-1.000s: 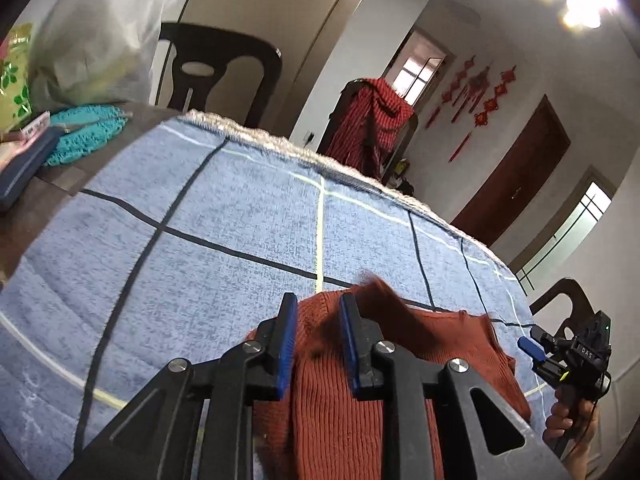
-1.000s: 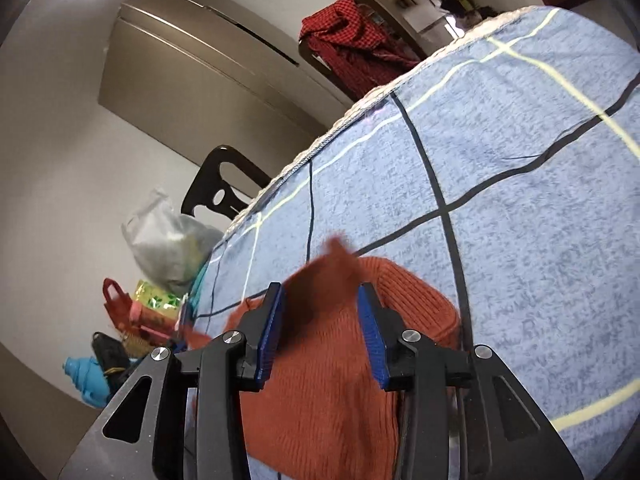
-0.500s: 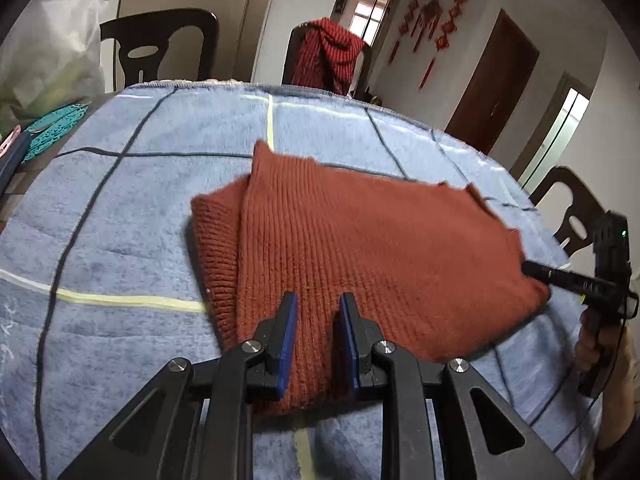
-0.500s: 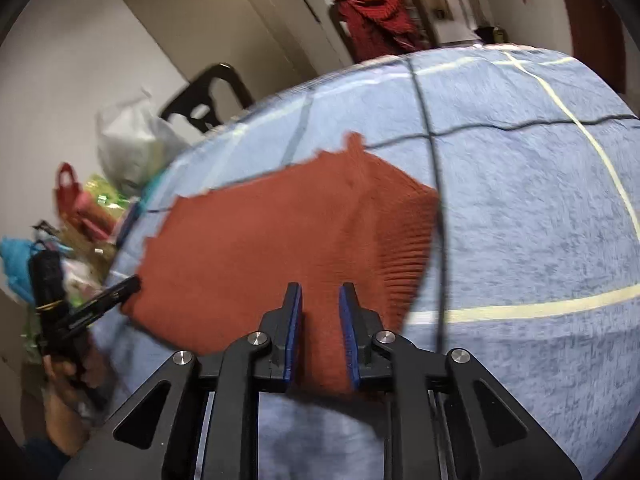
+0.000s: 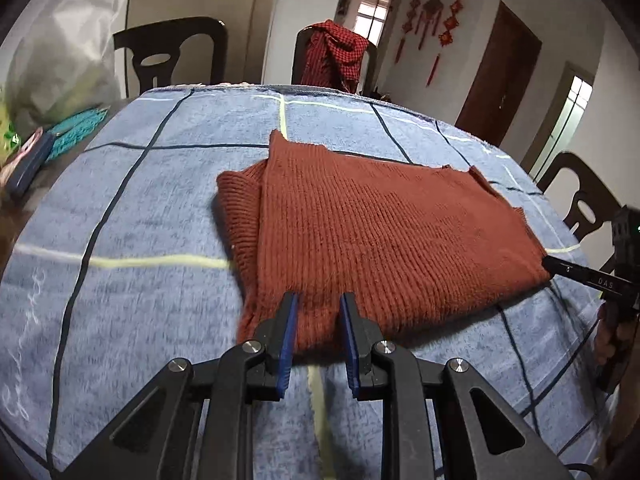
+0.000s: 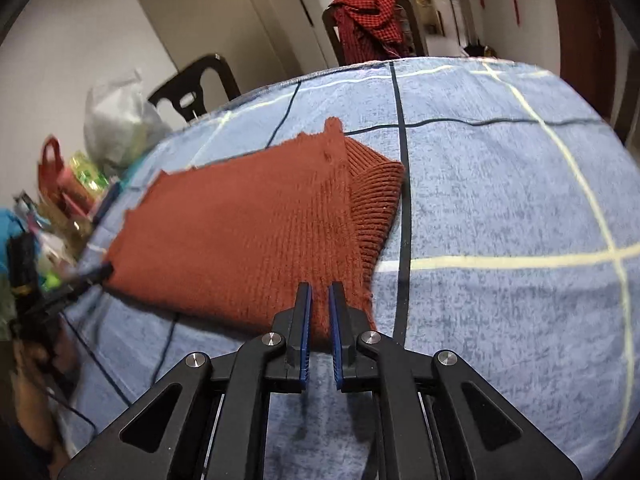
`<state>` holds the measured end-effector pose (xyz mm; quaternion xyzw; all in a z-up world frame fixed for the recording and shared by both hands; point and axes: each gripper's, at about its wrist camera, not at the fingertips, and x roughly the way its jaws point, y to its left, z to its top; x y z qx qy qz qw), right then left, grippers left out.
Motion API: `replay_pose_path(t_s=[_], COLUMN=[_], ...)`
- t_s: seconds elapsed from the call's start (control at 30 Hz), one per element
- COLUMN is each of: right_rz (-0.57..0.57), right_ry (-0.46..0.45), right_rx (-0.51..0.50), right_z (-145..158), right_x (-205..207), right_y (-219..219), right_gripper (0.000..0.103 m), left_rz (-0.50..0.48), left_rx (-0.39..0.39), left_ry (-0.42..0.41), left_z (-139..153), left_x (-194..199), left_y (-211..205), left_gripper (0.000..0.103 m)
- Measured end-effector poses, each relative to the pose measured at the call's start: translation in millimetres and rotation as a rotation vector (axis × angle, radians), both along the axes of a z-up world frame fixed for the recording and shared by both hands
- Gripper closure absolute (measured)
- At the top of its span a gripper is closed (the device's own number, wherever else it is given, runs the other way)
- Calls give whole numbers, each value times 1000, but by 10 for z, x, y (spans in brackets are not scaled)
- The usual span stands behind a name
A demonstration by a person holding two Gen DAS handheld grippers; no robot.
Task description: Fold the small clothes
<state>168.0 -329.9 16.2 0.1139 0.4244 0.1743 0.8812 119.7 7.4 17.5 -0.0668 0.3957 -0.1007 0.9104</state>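
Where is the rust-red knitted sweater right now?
The rust-red knitted sweater lies folded mid-table on the blue checked towel, its near edge between both grippers' jaws, in both wrist views.

A: Setting?
B: Home, dining room. Dark dining chairs [image 5: 172, 54] ring the bench [image 5: 132, 208], which has a blue checked towel spread over it.
A: Other cues?
B: Red knot hangings [image 5: 434, 20] on the wall, brown wooden door [image 5: 500, 80], red plaid garment [image 5: 334, 58] draped over a chair back, plastic bag [image 5: 60, 64] and clutter at the bench edge.
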Motion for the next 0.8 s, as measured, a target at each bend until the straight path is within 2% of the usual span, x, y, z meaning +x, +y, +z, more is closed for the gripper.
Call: replay_pose_path(t_s=[0.17,0.27,0.37,0.5,0.8], right_rz=[13,11,-7,0,-4], right_ry=[-52,-31,-18,-64,-114], right_rx=[-22,-48,-14,-30,-37], right_z=[134,45,3,107,173], right_x=[-118,-73,-64,-140,-152], right_y=[54,65,26,37,47], right_gripper=[95,94,94,93,92], left_rz=[18,37,48,63,83], left_rx=[20,42,47,80,98], left_ry=[-43,-26,-24,-74,-78], left_z=[74,12,21,123,140], left_x=[-123,-73,-78,-111,-86], left_y=[-22,-40,-41,-46,-72], left_gripper=[79,79,79,79,76])
